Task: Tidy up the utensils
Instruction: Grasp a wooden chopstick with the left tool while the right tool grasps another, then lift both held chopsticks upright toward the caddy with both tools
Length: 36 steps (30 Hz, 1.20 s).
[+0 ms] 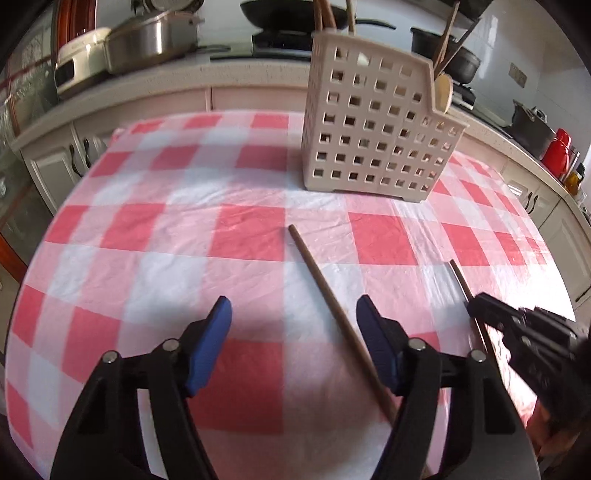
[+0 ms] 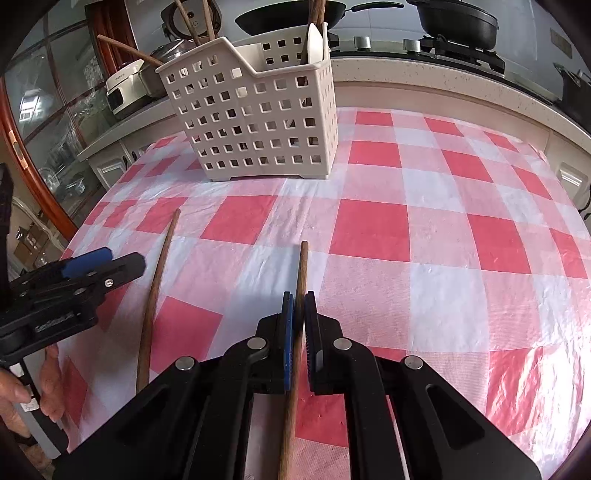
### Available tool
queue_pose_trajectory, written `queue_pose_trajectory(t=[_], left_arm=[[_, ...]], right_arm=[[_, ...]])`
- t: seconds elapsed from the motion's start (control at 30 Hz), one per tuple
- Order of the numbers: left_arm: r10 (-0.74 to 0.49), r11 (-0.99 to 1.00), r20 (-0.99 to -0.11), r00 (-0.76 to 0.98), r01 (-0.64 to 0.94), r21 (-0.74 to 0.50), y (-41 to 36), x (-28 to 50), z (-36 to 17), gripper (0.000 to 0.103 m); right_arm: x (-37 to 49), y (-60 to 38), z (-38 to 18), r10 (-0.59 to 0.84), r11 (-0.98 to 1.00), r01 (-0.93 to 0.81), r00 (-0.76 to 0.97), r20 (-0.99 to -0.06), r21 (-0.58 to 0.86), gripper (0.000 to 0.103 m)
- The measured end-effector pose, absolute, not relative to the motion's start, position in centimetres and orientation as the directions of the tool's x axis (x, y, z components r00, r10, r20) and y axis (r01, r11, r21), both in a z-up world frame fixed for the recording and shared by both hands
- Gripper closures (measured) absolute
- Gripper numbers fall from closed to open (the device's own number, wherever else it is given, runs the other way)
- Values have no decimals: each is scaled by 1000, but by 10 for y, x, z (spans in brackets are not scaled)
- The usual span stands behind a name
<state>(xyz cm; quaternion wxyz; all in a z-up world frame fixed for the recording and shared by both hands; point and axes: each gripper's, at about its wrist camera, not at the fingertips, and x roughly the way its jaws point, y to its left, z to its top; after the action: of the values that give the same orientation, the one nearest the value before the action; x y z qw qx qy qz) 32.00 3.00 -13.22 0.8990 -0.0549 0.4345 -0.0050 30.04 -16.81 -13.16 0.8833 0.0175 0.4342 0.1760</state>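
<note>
A beige perforated utensil caddy (image 1: pixel 369 122) stands on the checked tablecloth, with wooden utensils and a pale spoon in it; it also shows in the right wrist view (image 2: pixel 255 122). One brown chopstick (image 1: pixel 332 302) lies on the cloth between the open blue pads of my left gripper (image 1: pixel 293 314), closer to the right pad. My right gripper (image 2: pixel 299 306) is shut on a second brown chopstick (image 2: pixel 301 266), which points towards the caddy. In the left wrist view the right gripper (image 1: pixel 476 302) is at the right, with its chopstick (image 1: pixel 460 277) sticking out.
The red and white checked tablecloth (image 2: pixel 424 229) covers the table. Behind it runs a kitchen counter with a steel pot (image 1: pixel 147 40), a white cooker (image 2: pixel 125 88) and black pans (image 2: pixel 458 18). A red flask (image 1: pixel 557 151) stands at the right.
</note>
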Motion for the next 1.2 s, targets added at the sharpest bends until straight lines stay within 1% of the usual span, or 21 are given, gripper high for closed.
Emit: queue_pose_trajectory(t=[0.07,0.13,0.2,0.27,0.3,0.37,0.4,0.43,0.5,0.57,0.73,0.97,1.2], left_arm=[[-41,994,-783,621,-55,-96,27,329,-135,42],[-22,994,-781,625,-70,-85,23,338,-136,43],[-11,995,-792,610,-72,-70,18,348,-138,53],[40,998,-791,611,-70,-4,10,352,-139,69],[51,998,-788,613,-61,18,6,353,-140,72],[47,999,-789,613,-43,27,2,352,-139,85],[43,999,-791,610,-31,30,0,352,-139,90],[41,999,-793,608,-26,32,-2,352,-139,93],[19,1000,-795,606,-14,13,-1,350,-139,94],[-17,999,-793,609,-13,-32,5,347,-138,97],[-62,996,-764,642,-9,-89,17,333,-131,98],[-101,991,-683,723,12,-134,26,294,-101,98],[-108,992,-577,809,48,-119,25,256,-66,98]], right_arm=[[301,-169,-132,337,934,-299,557,-759,195,96],[302,-171,-132,351,930,-302,552,-756,211,96],[302,-172,-132,362,926,-303,548,-754,225,96],[302,-175,-133,376,922,-303,543,-750,243,96],[302,-175,-133,381,920,-304,542,-749,249,96],[303,-177,-133,390,917,-305,538,-747,259,96],[303,-177,-133,391,916,-306,537,-747,259,96],[303,-177,-133,390,916,-308,537,-748,257,95],[303,-176,-133,387,917,-311,538,-749,250,96],[302,-175,-132,382,918,-312,540,-750,243,96],[300,-175,-130,361,927,-303,561,-745,222,96],[292,-176,-114,363,929,-297,609,-705,221,96],[274,-175,-82,385,922,-311,676,-628,231,96]])
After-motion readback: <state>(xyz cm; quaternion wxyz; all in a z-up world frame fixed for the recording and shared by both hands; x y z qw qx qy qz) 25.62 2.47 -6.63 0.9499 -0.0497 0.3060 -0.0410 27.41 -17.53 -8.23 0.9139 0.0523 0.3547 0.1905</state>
